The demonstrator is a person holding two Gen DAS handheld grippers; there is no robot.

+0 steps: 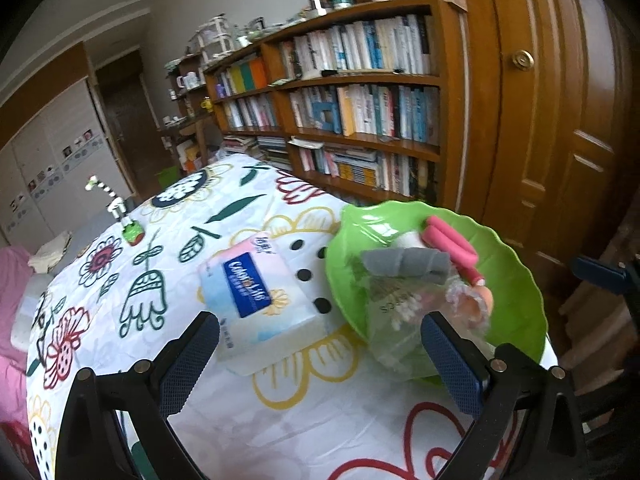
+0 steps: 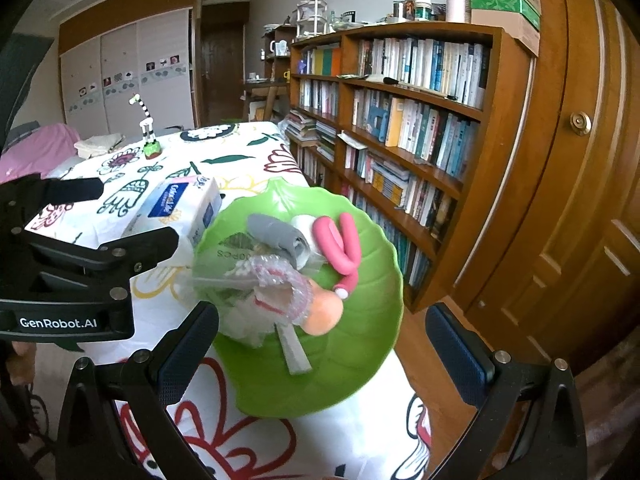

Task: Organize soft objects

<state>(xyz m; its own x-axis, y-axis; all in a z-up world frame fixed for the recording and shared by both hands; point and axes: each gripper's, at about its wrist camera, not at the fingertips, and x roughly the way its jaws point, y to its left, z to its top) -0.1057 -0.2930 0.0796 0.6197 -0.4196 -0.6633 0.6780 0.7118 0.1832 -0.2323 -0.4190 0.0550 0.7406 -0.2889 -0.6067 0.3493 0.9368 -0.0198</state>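
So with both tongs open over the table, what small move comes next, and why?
Probably the left tongs ease forward to close on the tissue pack. It lies on the cloth beside the green bowl, which already holds the other soft items, and both tongs are empty.

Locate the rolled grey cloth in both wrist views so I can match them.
Left wrist view: the rolled grey cloth lies right of centre, inside the green leaf-shaped plastic bowl.
Right wrist view: the cloth sits near centre, at the bowl's far left.
Shared landmark: the blue-and-white tissue pack, left of the bowl.
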